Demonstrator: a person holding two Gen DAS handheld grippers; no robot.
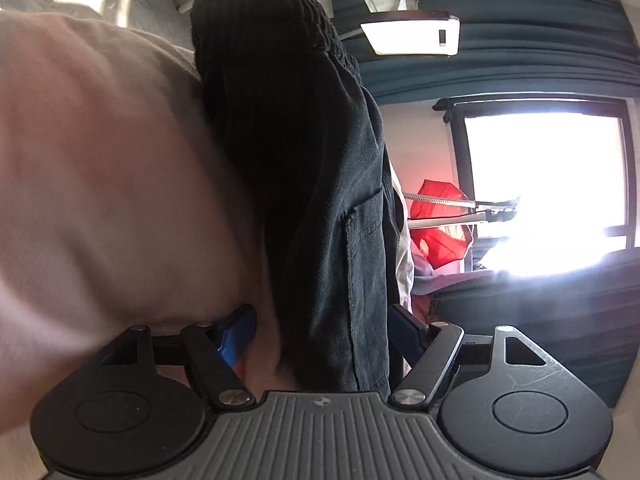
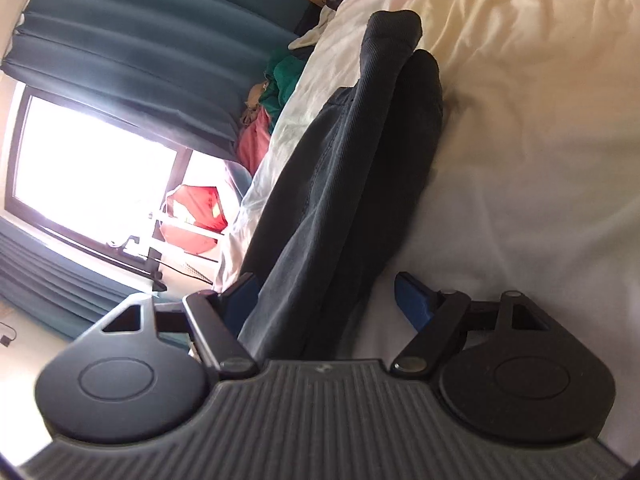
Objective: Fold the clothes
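A dark charcoal, ribbed-cloth garment (image 1: 320, 200) lies folded on a pale cream, rumpled bed sheet (image 2: 520, 160), running away from both cameras toward the far side. The left gripper (image 1: 324, 328) has its blue-padded jaws released – the dark cloth passes between them, and the pads do not press on it. The right gripper (image 2: 324, 300) is likewise spread wide, the garment's near edge lying between its fingers, unclamped. Beyond the bed stand teal pleated curtains (image 2: 140, 40), a bright window (image 1: 540, 180) and a red cloth (image 1: 440, 220) hung on a white rack.
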